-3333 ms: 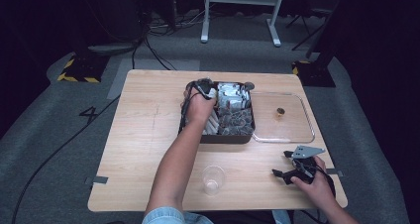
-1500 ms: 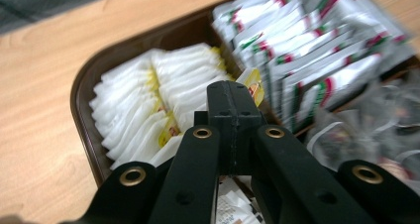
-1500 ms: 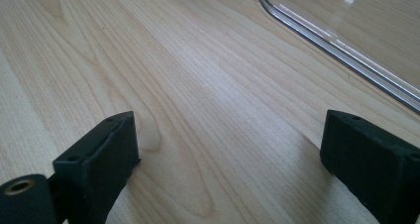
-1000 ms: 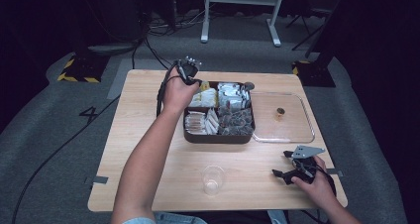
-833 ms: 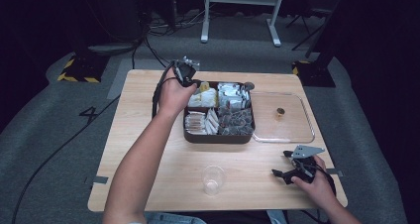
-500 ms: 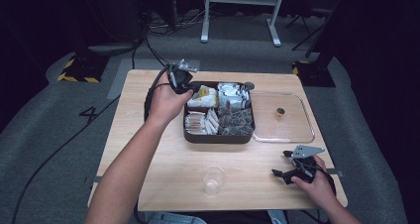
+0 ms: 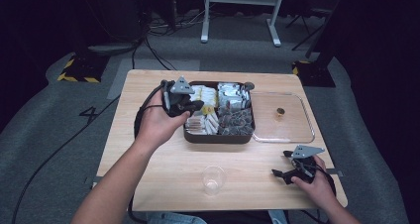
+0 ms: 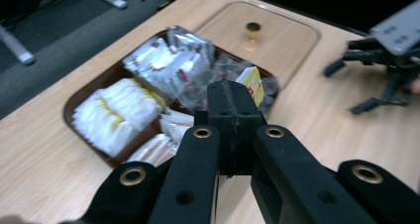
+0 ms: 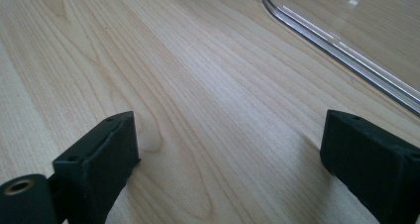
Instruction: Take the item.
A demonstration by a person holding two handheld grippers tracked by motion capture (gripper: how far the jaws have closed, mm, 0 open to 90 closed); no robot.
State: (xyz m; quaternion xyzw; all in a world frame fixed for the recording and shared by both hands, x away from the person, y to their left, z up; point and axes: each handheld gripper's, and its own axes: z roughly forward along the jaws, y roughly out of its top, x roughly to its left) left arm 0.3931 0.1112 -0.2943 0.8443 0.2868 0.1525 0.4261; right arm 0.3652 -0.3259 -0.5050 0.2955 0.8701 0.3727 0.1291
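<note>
Several packet sorts, perhaps tea, fill tray (image 7: 218, 136).

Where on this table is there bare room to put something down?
The left strip of the table beside the tray is bare, as is the front stretch left of the plastic cup. It is crowded at the back right, where tray and clear lid sit together, and the front right, where the right claw rests.

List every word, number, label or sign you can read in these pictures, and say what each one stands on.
"4": dark mark on the grey floor left of the table.
Yellow packet shut in the left gripper: red print, too blurred to read.
Silver packets in the tray: printing too blurred to read.
Nothing else bears text.
</note>
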